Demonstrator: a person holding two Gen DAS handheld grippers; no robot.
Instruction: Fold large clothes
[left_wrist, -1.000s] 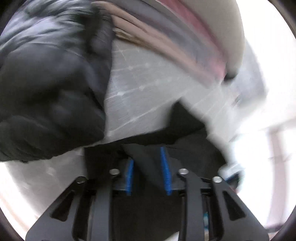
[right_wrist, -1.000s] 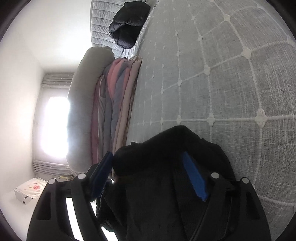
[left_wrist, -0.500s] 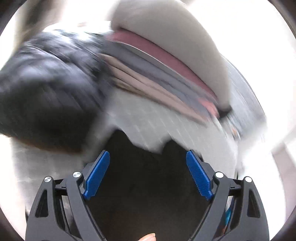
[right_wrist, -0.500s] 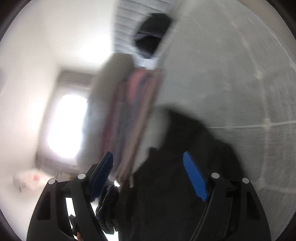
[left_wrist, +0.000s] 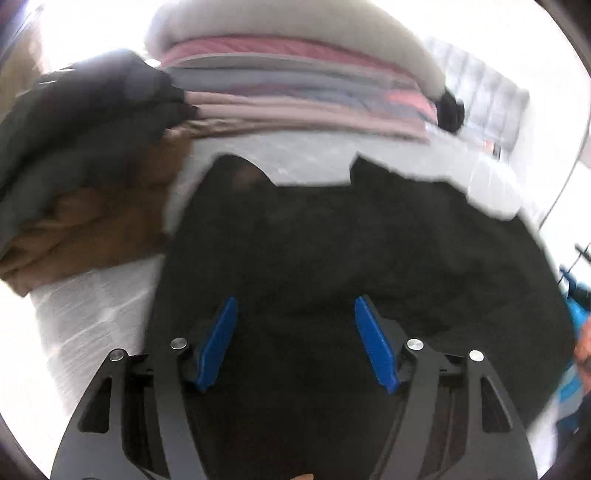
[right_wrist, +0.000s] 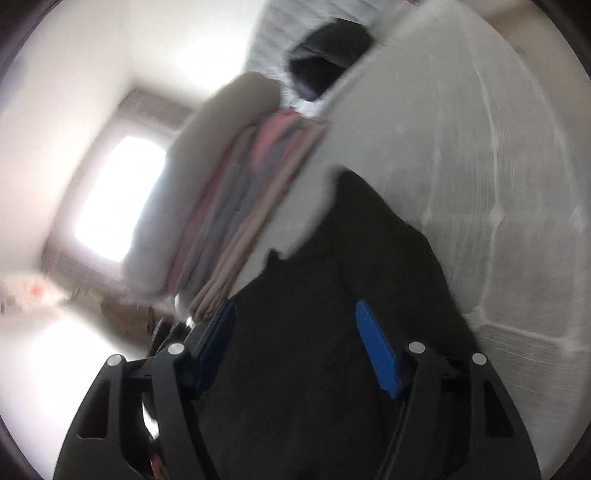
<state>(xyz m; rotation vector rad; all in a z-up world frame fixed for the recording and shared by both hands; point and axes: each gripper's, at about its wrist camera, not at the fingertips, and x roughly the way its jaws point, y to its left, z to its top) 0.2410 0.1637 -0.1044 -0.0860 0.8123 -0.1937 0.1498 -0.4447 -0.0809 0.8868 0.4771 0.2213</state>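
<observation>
A large black garment (left_wrist: 332, 240) lies spread on the grey quilted mattress (left_wrist: 306, 162). My left gripper (left_wrist: 295, 314) is open above it, its blue pads apart with the black cloth showing between them. In the right wrist view the same black garment (right_wrist: 354, 295) lies on the mattress (right_wrist: 498, 184). My right gripper (right_wrist: 295, 314) is also open over it, holding nothing. Both views are blurred by motion.
A stack of folded pink, grey and beige bedding (left_wrist: 295, 85) stands at the mattress's far side, also in the right wrist view (right_wrist: 236, 199). A dark jacket on a brown garment (left_wrist: 81, 155) lies at left. A black puffy jacket (right_wrist: 328, 55) lies farther off. A bright window (right_wrist: 118, 199) is at left.
My left gripper was shut on the black cloth a second ago and has opened and let it go. Both grippers have swung, and the garment now lies spread beneath them.
</observation>
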